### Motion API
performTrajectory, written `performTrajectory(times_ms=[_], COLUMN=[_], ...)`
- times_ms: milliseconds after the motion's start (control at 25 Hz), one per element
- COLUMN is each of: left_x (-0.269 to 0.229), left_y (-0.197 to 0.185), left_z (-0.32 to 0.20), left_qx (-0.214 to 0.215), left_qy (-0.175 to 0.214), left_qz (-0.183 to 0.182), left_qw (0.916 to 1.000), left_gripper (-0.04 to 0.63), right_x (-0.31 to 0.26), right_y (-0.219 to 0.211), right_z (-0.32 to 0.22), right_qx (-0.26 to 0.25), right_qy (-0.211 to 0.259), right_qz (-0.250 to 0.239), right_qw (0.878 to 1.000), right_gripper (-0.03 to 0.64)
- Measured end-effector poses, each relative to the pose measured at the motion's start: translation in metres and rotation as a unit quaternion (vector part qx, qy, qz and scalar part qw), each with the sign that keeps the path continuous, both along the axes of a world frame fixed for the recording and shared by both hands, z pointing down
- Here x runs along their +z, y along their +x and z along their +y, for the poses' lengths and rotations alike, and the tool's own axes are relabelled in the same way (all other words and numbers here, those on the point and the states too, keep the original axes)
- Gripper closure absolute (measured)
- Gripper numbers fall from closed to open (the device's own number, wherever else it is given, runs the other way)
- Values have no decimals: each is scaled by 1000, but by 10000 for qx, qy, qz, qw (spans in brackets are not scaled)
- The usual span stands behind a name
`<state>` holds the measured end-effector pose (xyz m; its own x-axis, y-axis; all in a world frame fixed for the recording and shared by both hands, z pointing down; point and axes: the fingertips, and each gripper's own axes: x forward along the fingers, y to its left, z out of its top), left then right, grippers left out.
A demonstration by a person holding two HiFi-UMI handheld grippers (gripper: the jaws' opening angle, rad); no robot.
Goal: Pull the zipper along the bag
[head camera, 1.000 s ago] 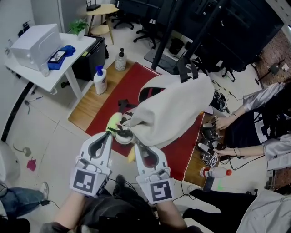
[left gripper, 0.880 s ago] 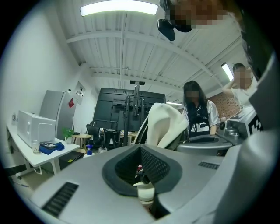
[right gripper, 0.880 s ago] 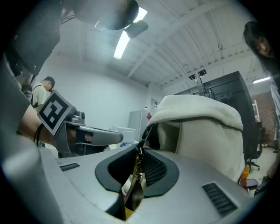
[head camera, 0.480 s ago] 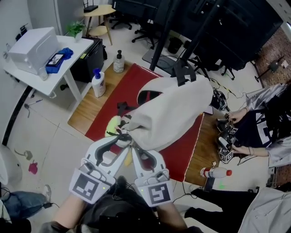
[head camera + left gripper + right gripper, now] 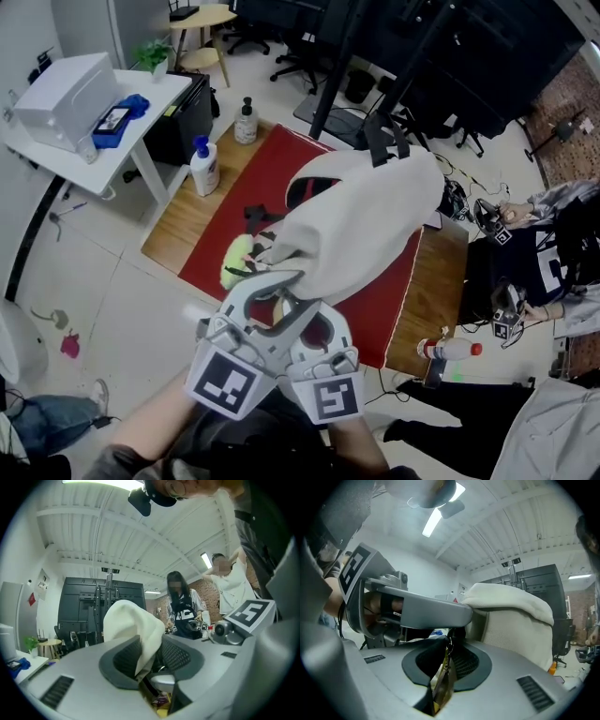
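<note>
One cream bag (image 5: pixel 361 220), seemingly full

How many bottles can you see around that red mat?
3. A blue-topped pump bottle and a black-topped pump bottle stand left of the red mat; a red-capped bottle lies at its right. The bag could hide more.

A blue-capped pump bottle (image 5: pixel 204 167) stands beside the red mat (image 5: pixel 255 184).
</note>
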<state>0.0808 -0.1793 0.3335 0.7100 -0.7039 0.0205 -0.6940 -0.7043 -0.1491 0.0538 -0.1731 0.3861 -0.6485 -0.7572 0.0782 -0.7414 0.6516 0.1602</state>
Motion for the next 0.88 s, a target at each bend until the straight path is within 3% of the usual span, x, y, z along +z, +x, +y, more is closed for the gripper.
performTrajectory(times_ms=[120, 280, 720, 880], left_x=[-10, -17, -25, -27], left_y=[-2, -7, -14, -14], left_z=[0, -3, -3, -6], left_qx=[194, 244, 298, 272], left_qy=[-66, -451, -719, -804], left_qz=[408, 746, 1020, 1153], left_qw=[9990, 9959, 9917, 9897], left_gripper=[454, 476, 485, 491], right_x=[-6, -16, -18, 17], right_y=[-3, -7, -17, -14], right_z=[-1, 0, 0, 3], right_qx=[-18, -103, -161, -113], right_qy=[114, 290, 159, -283], right_qz=[-74, -105, -339, -199], right_qw=[9999, 9995, 9992, 9993], right_gripper=[575, 575, 577, 577])
